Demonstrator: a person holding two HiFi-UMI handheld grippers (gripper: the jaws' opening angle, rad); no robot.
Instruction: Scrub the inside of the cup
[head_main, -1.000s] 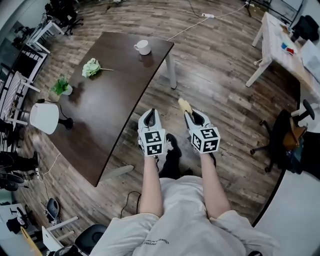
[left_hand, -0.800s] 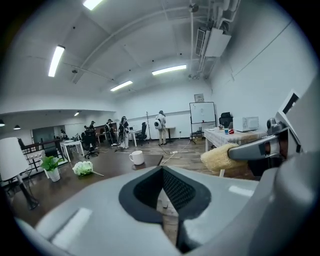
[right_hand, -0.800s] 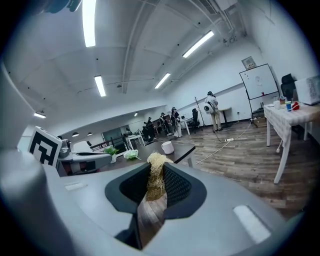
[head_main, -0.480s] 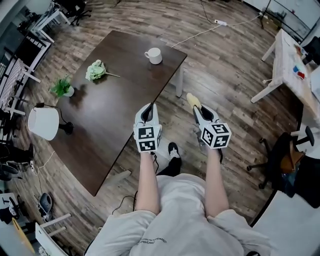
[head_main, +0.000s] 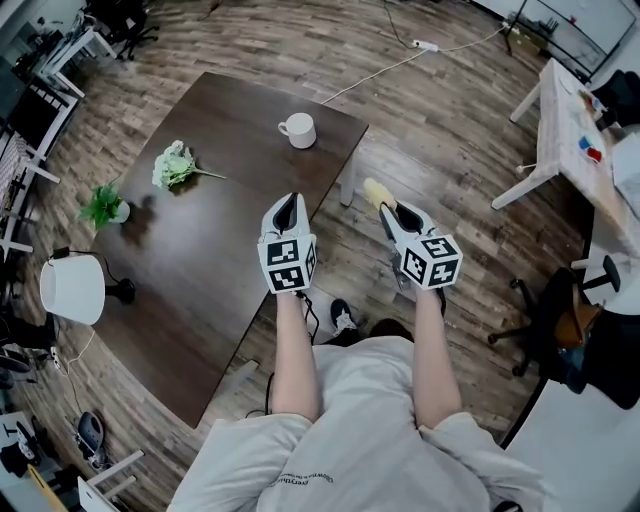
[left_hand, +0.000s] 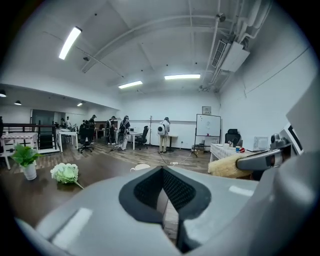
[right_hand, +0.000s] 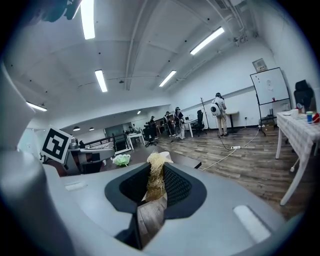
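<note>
Now, at the left edge of the dark table (head_main: 200, 260) a potted plant (head_main: 103, 205) is sitting, a flower bunch (head_main: 175, 165) is lying farther in, and the white cup (head_main: 298, 130) is standing upright at the table's far corner. The left gripper (head_main: 289, 205) is hovering over the table's right edge, jaws pressed together, empty. Just off that edge, the right gripper (head_main: 393, 212) is pinching a yellow fibrous scrubber (head_main: 374, 190).
</note>
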